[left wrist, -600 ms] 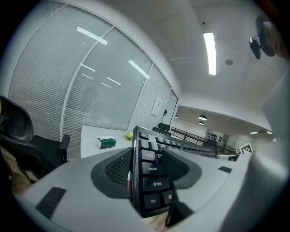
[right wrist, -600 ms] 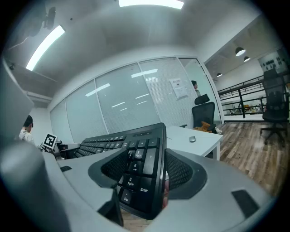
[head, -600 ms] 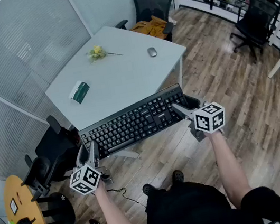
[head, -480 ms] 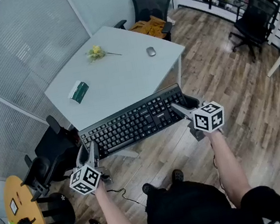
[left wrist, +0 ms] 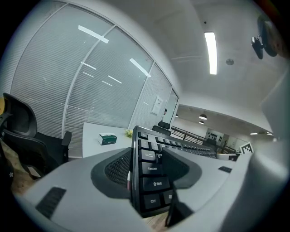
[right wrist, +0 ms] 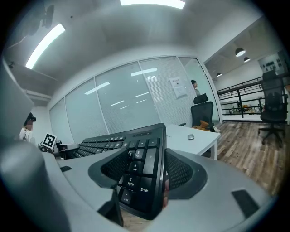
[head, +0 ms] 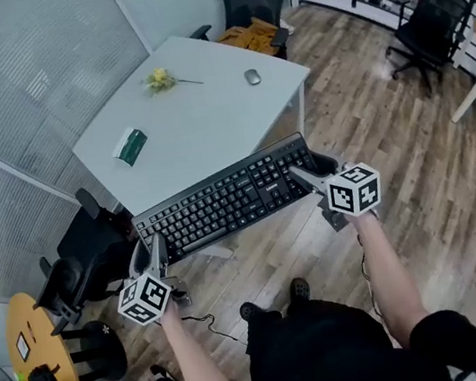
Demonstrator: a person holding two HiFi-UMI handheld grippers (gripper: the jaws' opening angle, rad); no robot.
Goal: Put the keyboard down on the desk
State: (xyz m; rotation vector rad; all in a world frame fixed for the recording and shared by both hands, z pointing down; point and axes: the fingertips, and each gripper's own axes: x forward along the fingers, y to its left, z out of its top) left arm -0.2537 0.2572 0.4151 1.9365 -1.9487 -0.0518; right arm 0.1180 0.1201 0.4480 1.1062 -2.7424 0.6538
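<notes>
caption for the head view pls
Left tool and right tool hold a black keyboard by its ends near the desk

head view looks steeply down; both gripper views, close along the keyboard [head: 221,199], face the shared desk [head: 198,119].

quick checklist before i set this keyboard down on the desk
1. Left gripper clamped on keyboard end: ok.
2. Right gripper clamped on other end: ok.
3. Keys facing up: ok.
4. Bare desk near the edge: ok; box, flower and mouse lie farther back.
5. Keyboard on desk: not ok, held in the air.
6. Gap above desk: cannot tell.
</notes>
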